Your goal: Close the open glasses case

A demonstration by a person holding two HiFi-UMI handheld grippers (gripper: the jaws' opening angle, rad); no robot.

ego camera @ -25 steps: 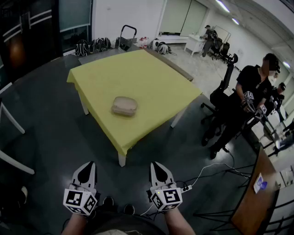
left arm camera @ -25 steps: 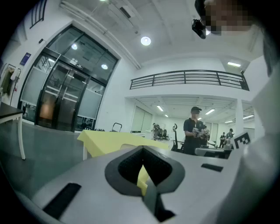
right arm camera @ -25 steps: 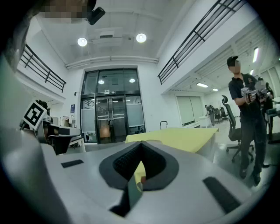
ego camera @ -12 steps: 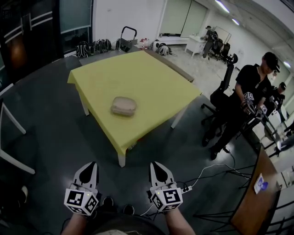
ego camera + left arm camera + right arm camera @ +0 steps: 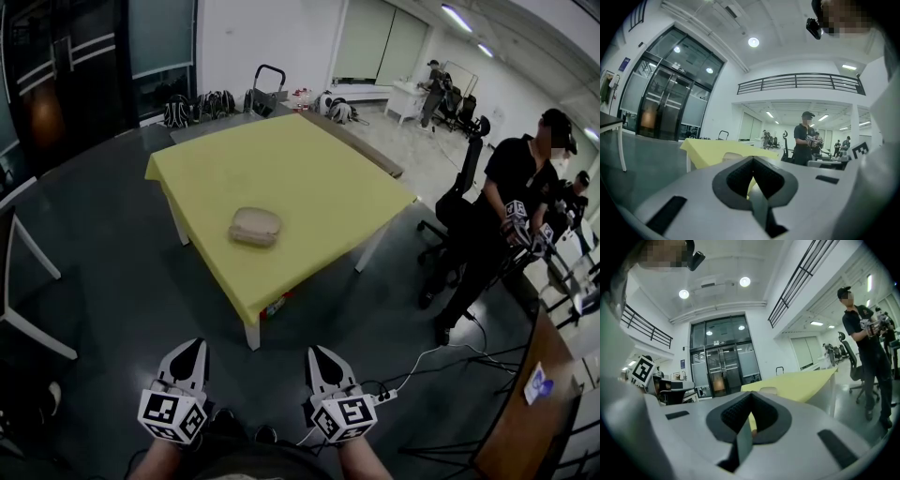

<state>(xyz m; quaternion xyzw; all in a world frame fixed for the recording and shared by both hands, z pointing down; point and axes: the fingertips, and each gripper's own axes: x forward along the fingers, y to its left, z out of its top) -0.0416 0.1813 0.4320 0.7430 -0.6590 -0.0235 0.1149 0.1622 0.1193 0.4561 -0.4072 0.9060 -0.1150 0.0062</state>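
Observation:
A beige glasses case (image 5: 255, 226) lies near the middle of the yellow-covered table (image 5: 319, 178), well ahead of me across dark floor. From here I cannot tell whether its lid is up. Both grippers hang low at the bottom of the head view, far from the table. My left gripper (image 5: 193, 345) is shut, with nothing between its jaws. My right gripper (image 5: 315, 352) is likewise shut and empty. In the left gripper view the case (image 5: 732, 156) shows small on the table, above my left gripper (image 5: 752, 160). The right gripper view has the case (image 5: 768, 390) just over my right gripper (image 5: 751, 394).
A person in black (image 5: 511, 202) holding grippers stands right of the table beside an office chair (image 5: 459, 202). A white chair frame (image 5: 28, 281) is at the left. A power strip with cables (image 5: 386, 395) lies on the floor. A wooden desk (image 5: 525, 412) sits at lower right. Backpacks (image 5: 202, 105) line the far wall.
The head view has shifted slightly; both grippers sit a little lower in the frame. The case has not moved on the table, and both grippers stay shut.

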